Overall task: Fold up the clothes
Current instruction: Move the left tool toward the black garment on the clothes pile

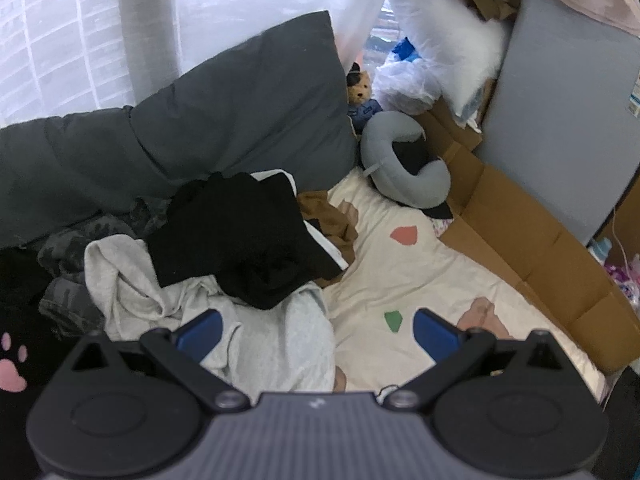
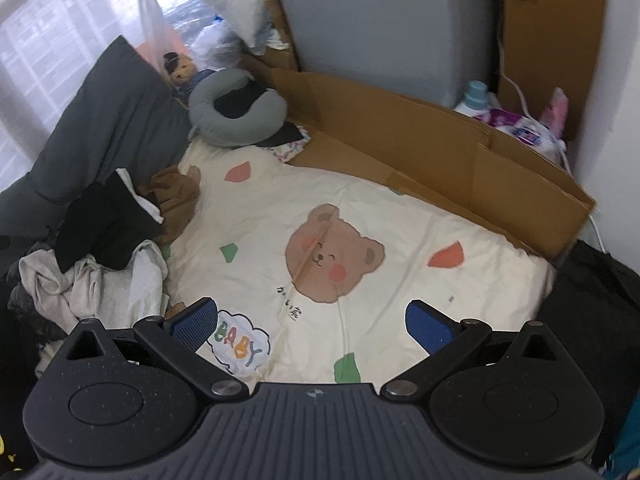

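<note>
The cream blanket [image 2: 400,216] bears "BABY" in coloured letters on a white cloud.

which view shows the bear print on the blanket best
The right wrist view. The bear print lies whole and unobstructed in mid-frame, ahead of the open right hand-held gripper. The left wrist view faces the clothes pile and shows only a brown scrap of print at the lower right.

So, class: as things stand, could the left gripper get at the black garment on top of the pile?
Probably yes: the left gripper is open, and the black garment lies uncovered atop the pile.
</note>
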